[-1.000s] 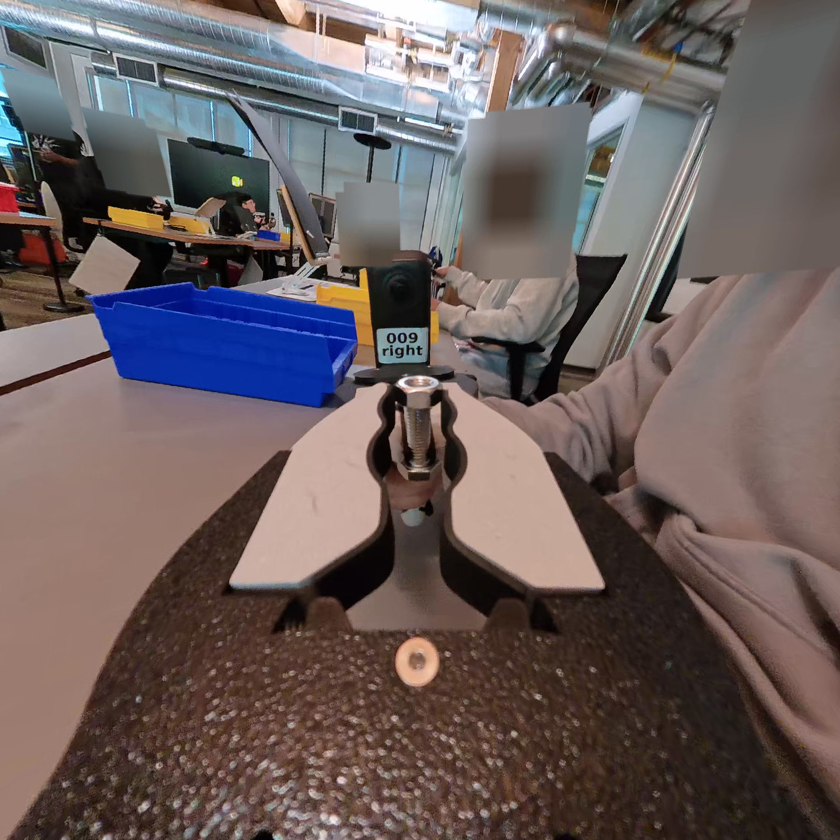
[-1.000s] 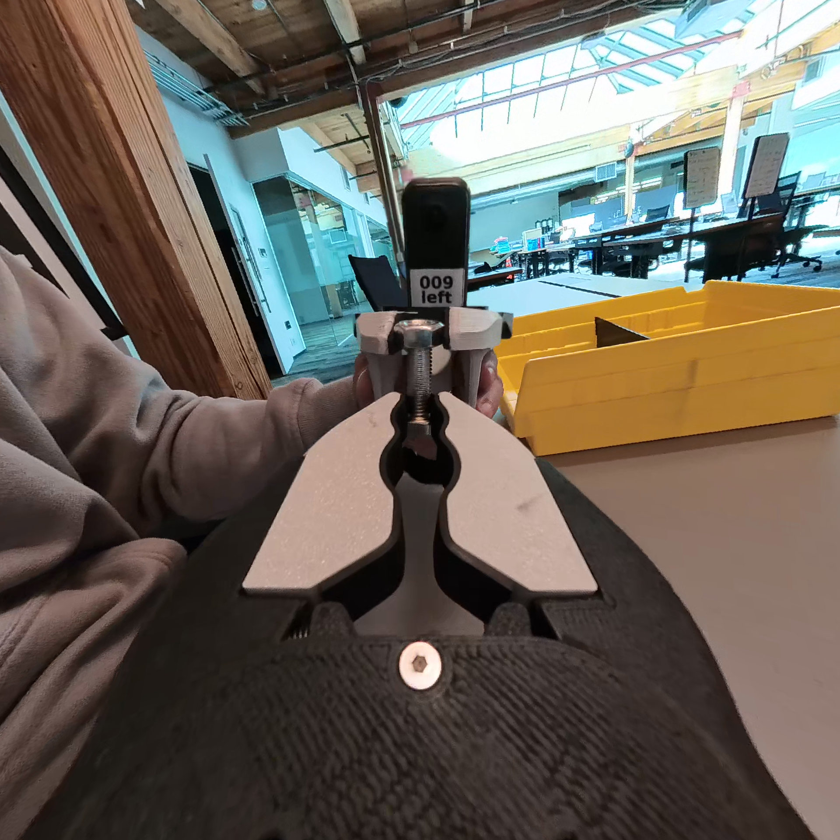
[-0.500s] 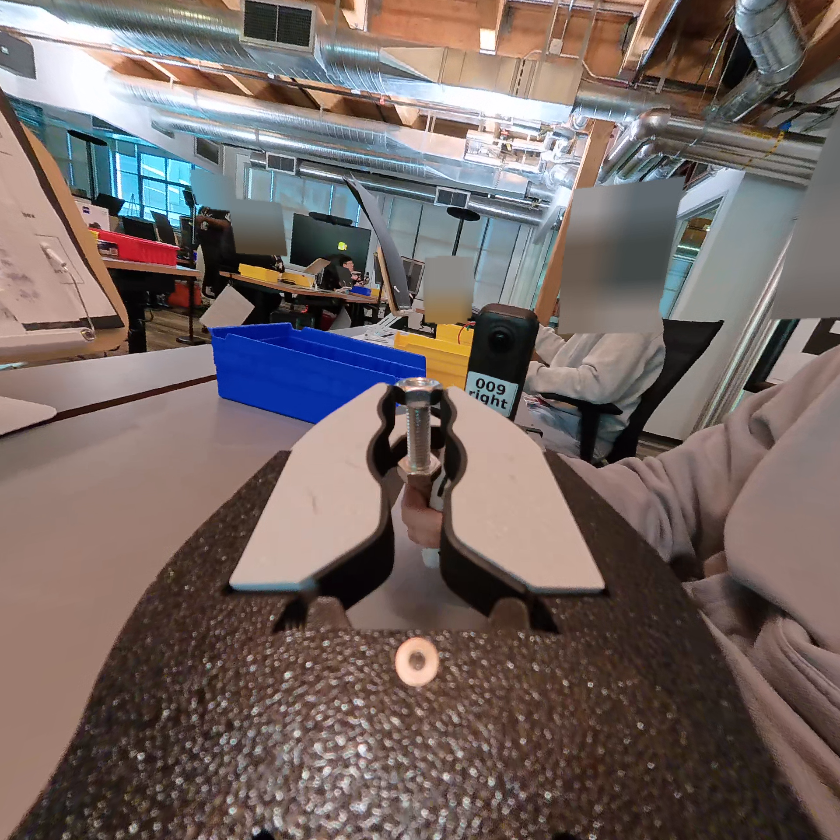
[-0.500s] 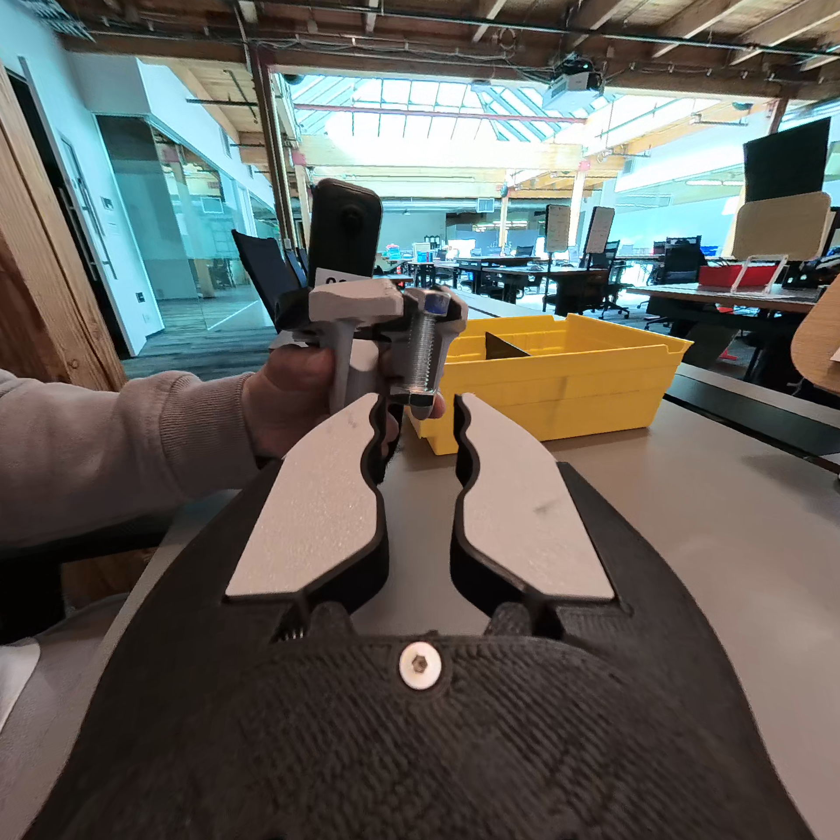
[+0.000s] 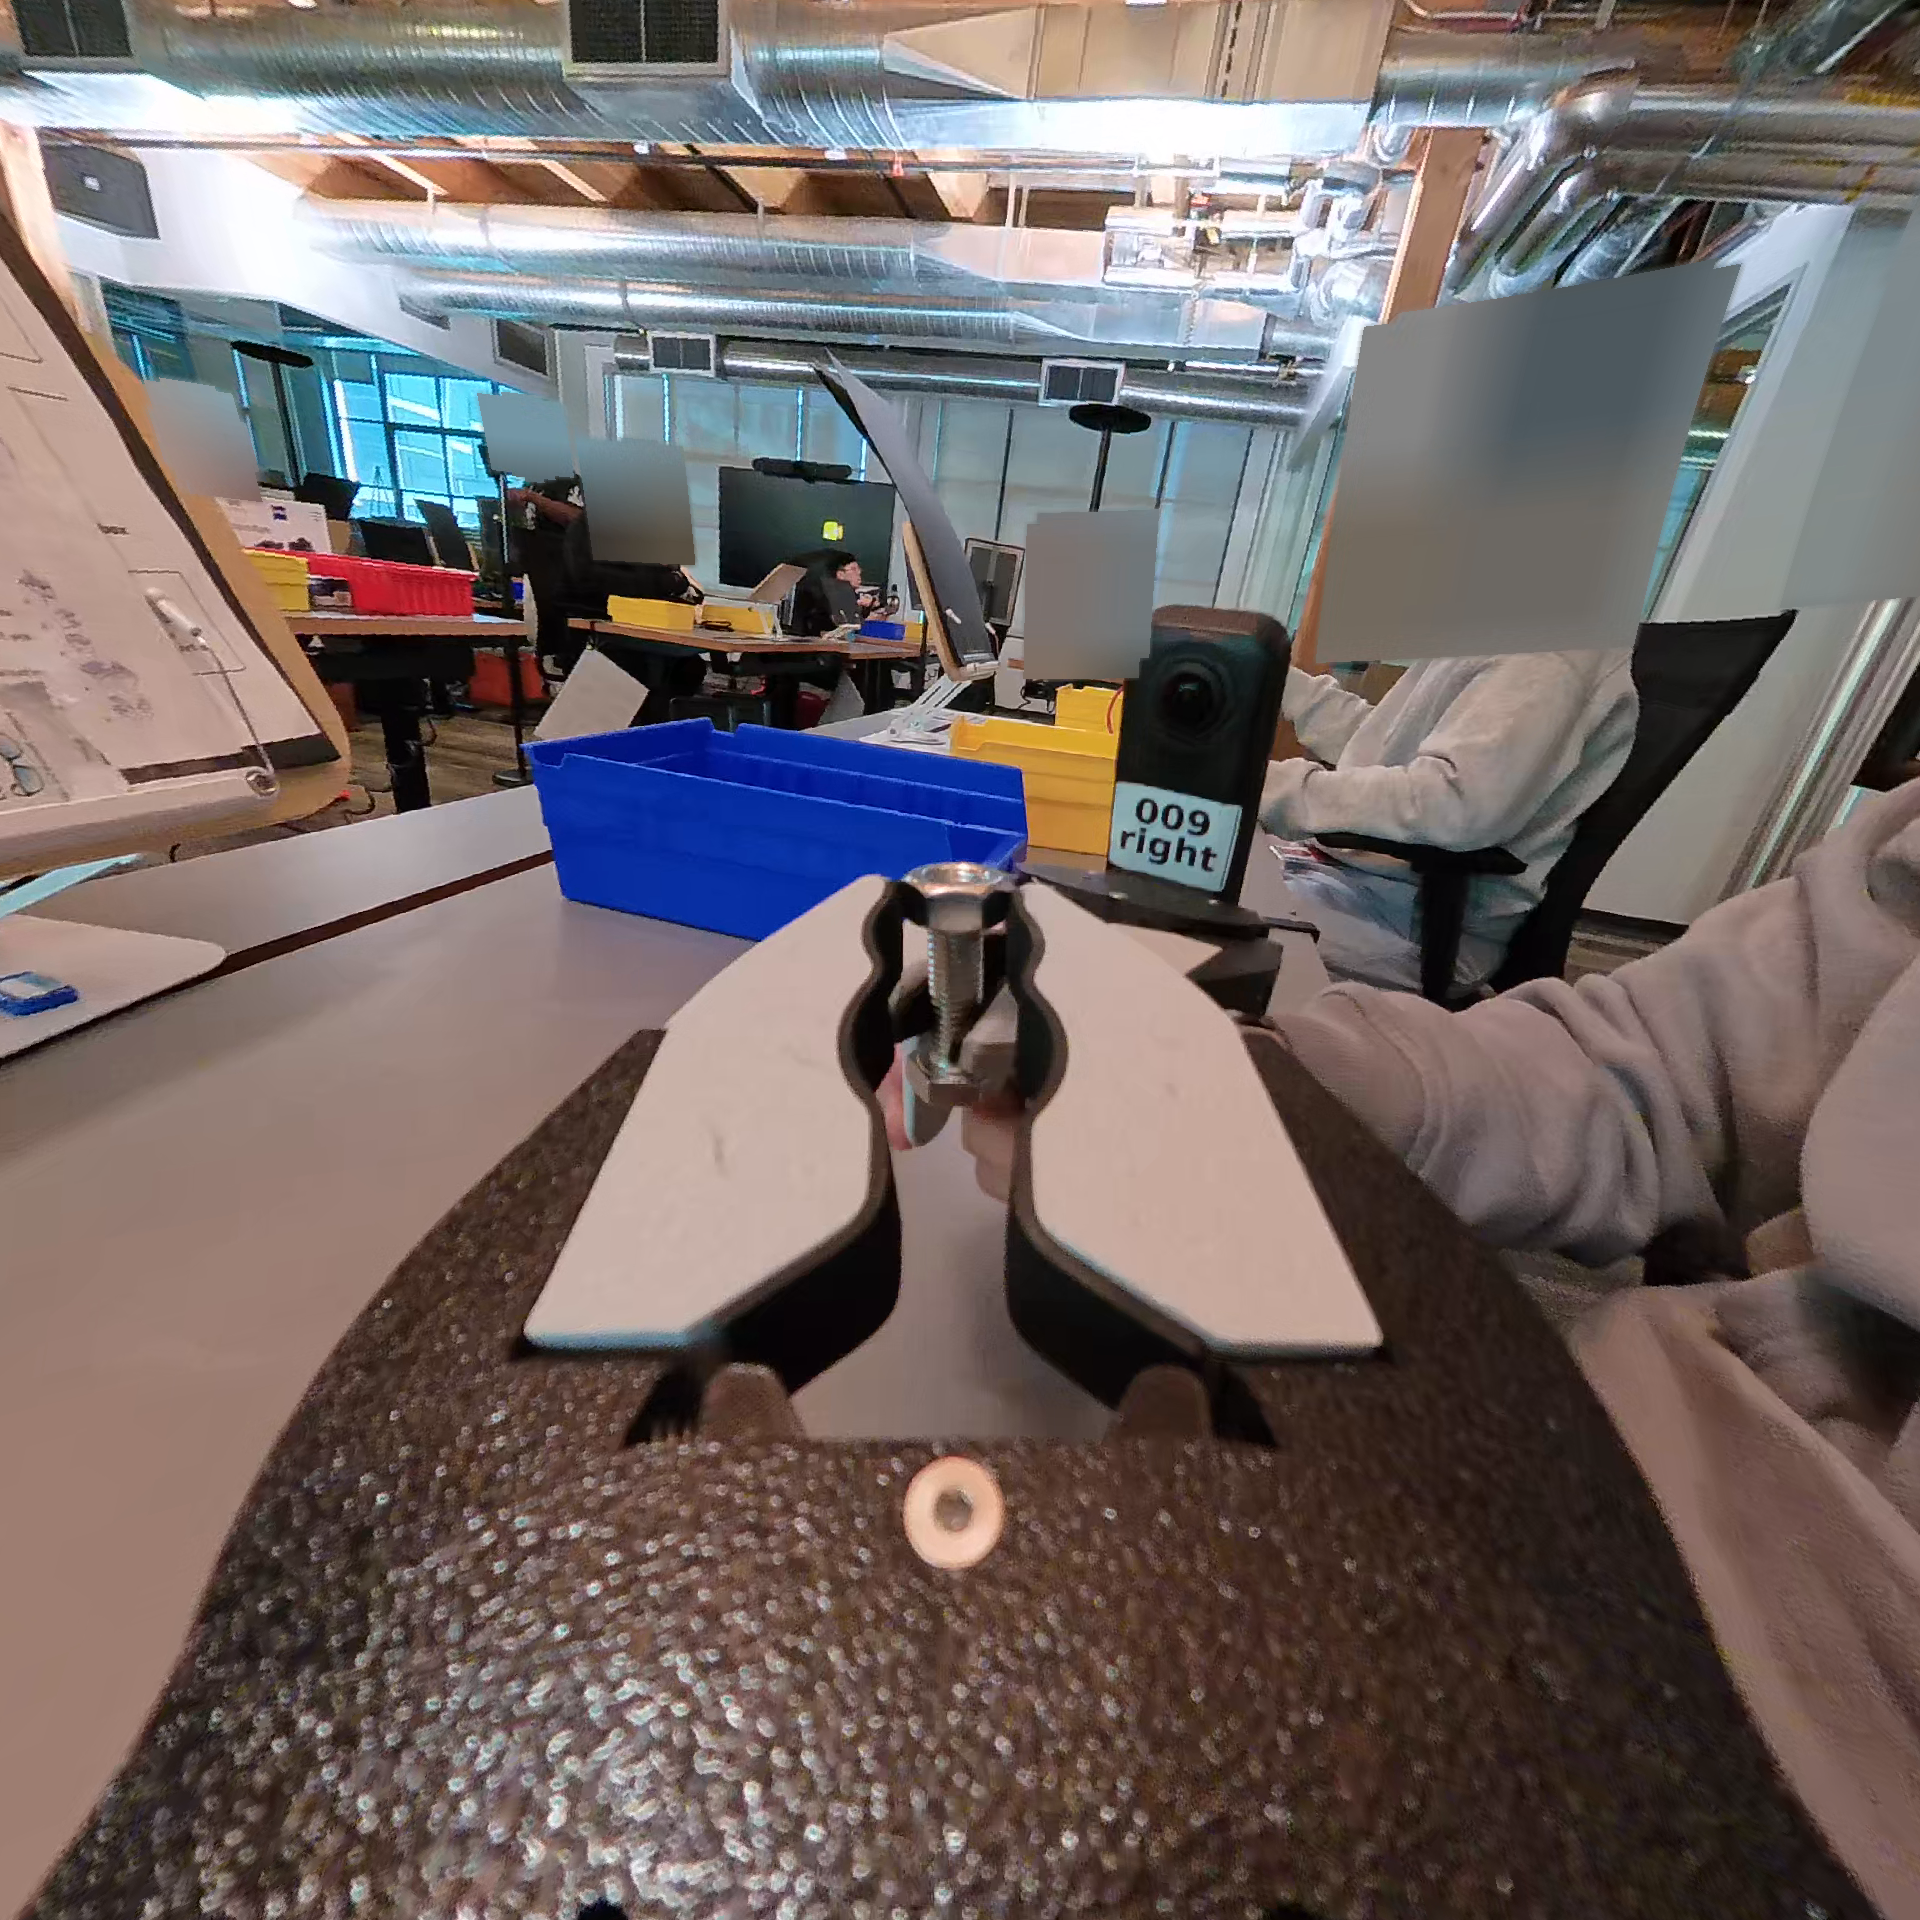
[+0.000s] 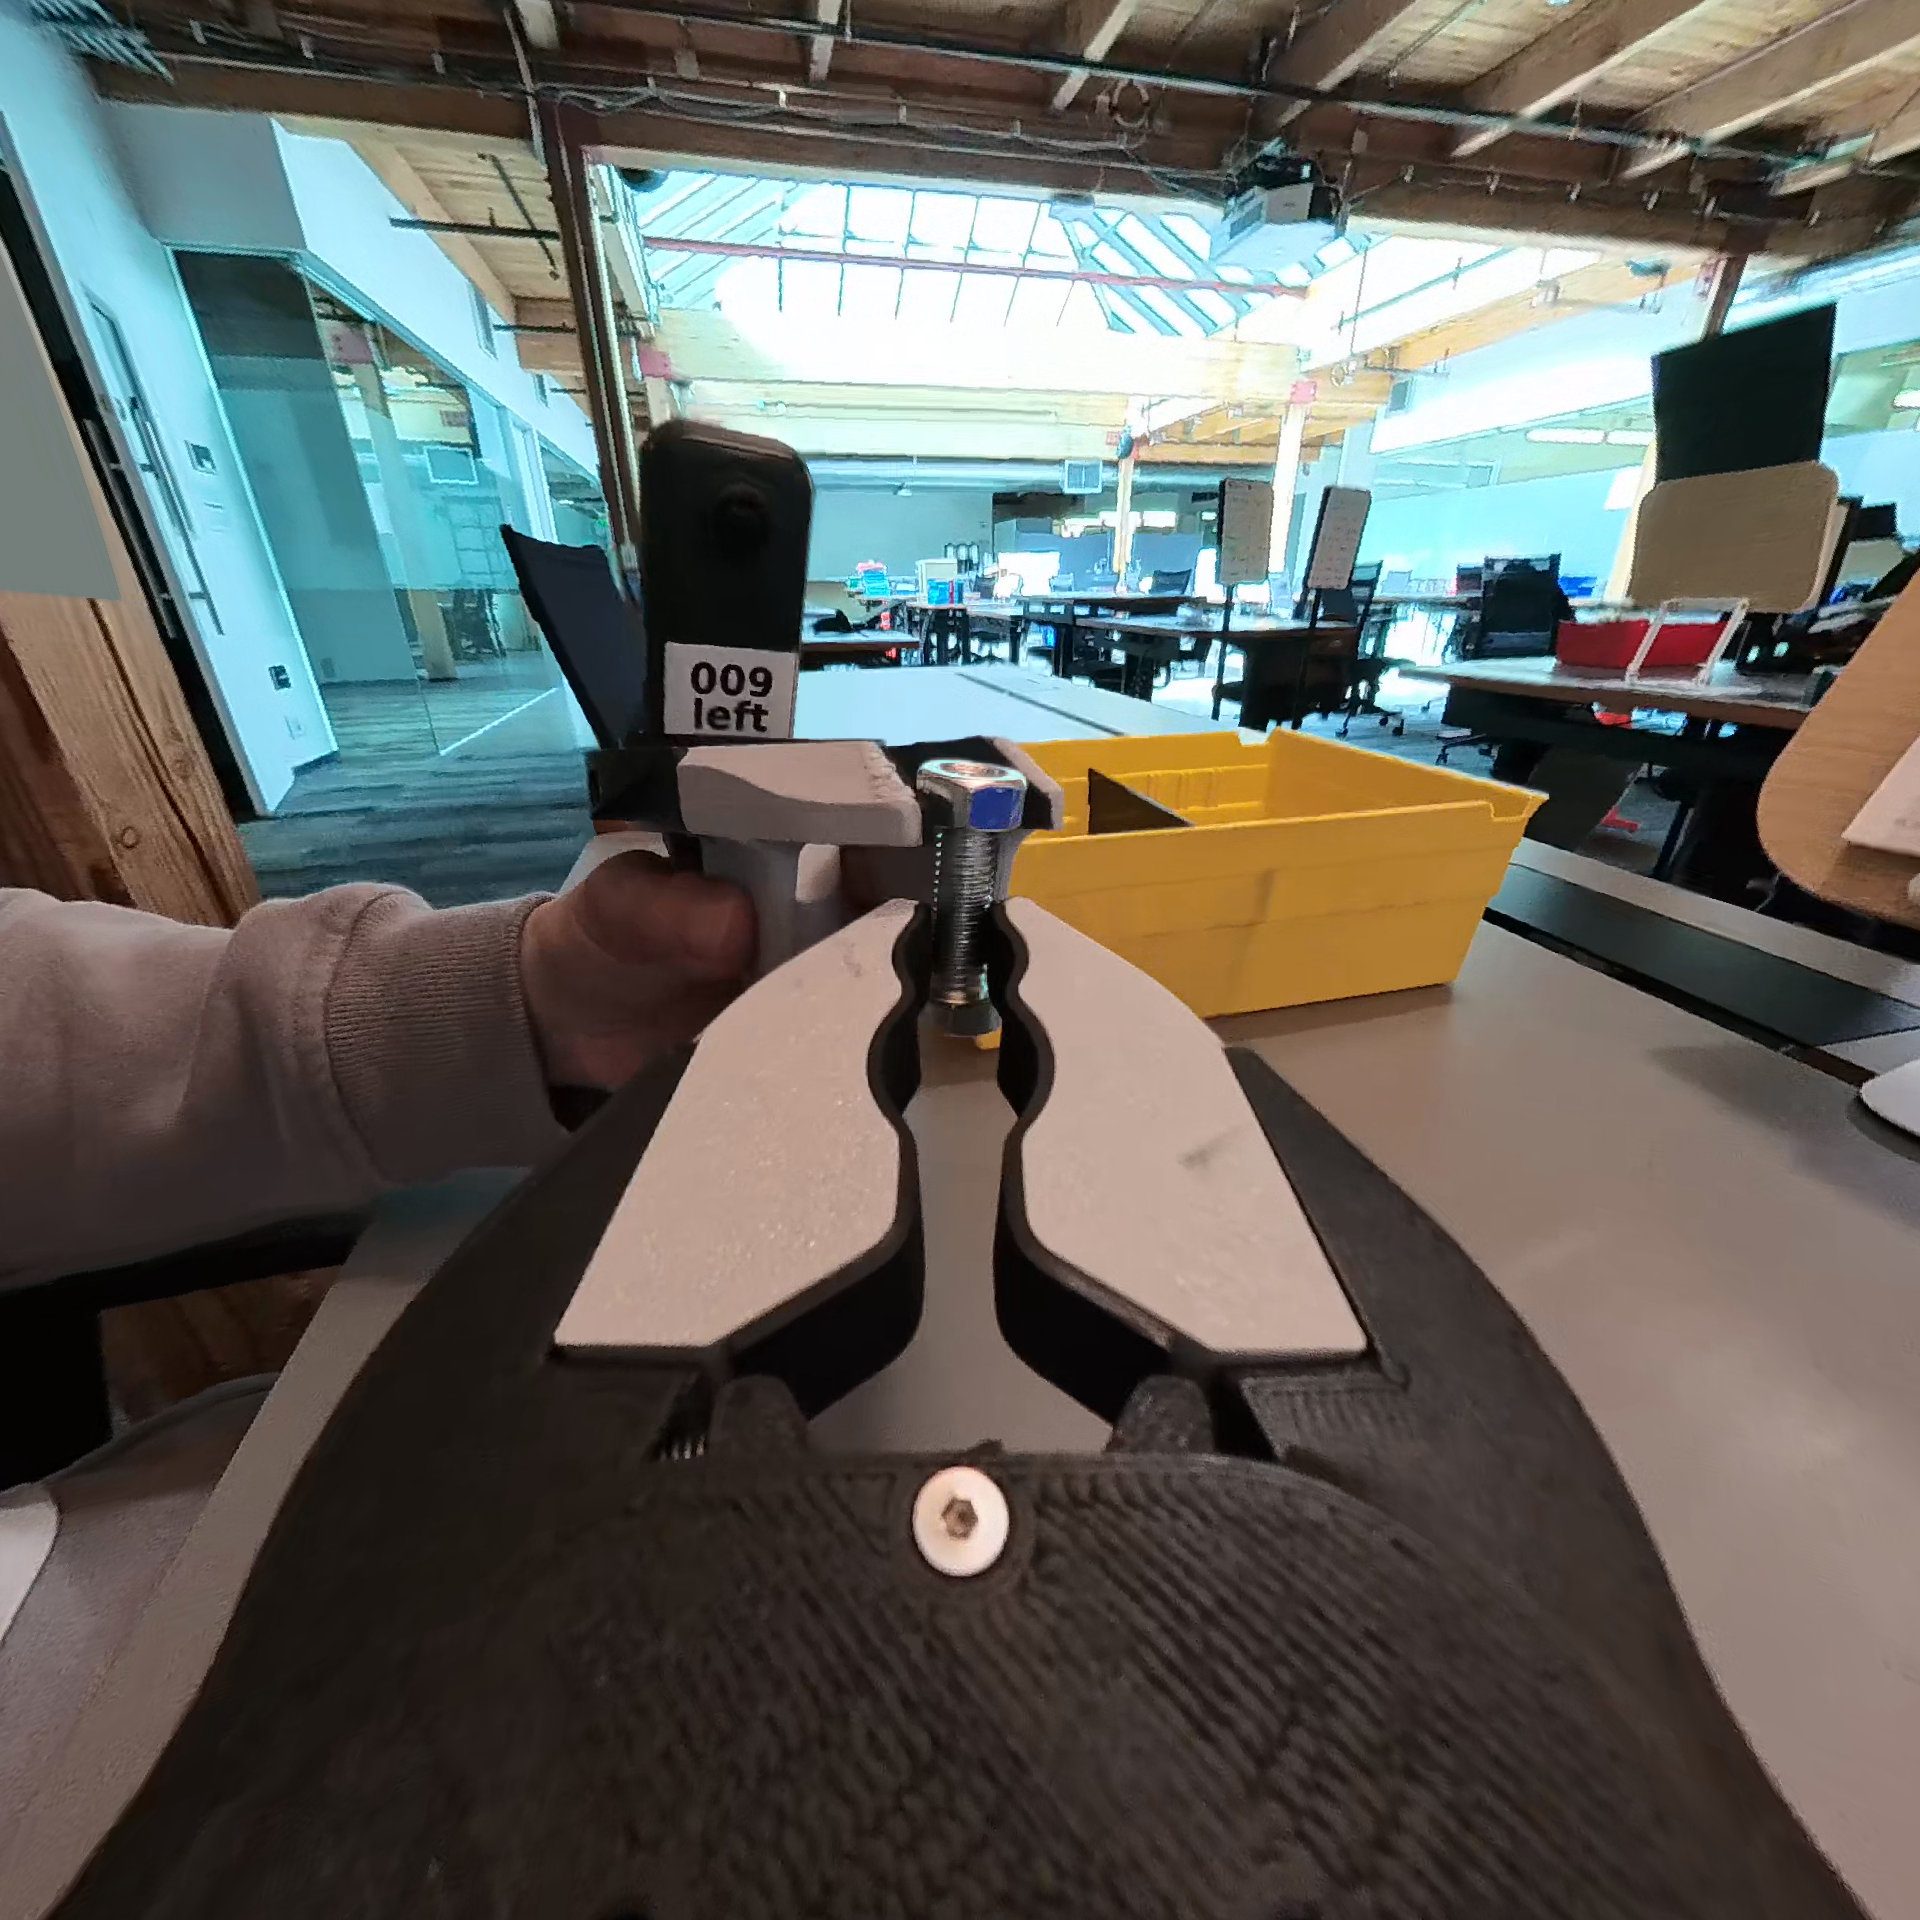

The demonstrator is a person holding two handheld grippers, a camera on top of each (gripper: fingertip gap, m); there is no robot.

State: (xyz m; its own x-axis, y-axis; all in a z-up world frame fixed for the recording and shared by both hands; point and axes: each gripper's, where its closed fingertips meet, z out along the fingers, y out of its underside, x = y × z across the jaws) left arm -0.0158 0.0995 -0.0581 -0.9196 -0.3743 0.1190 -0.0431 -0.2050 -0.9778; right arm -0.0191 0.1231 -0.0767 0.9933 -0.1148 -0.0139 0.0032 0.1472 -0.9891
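Gripping the bolt (image 5: 954,940) head, the left hand-held gripper (image 5: 954,914) held it upright while the right hand-held gripper (image 6: 961,940) was clamped on its threaded shank near the nut (image 6: 961,1013).

Shiny threaded metal bolt (image 6: 966,883), glossy yellow plastic bin (image 6: 1299,862), matt table (image 6: 1558,1195).

My left gripper (image 5: 954,914) and right gripper (image 6: 964,925) face each other at one upright bolt (image 6: 966,894), blocking each other's way forward. The blue bin (image 5: 769,831) walls the far left, the yellow bin (image 6: 1247,894) the right; bare table (image 6: 1610,1247) lies open beside them.
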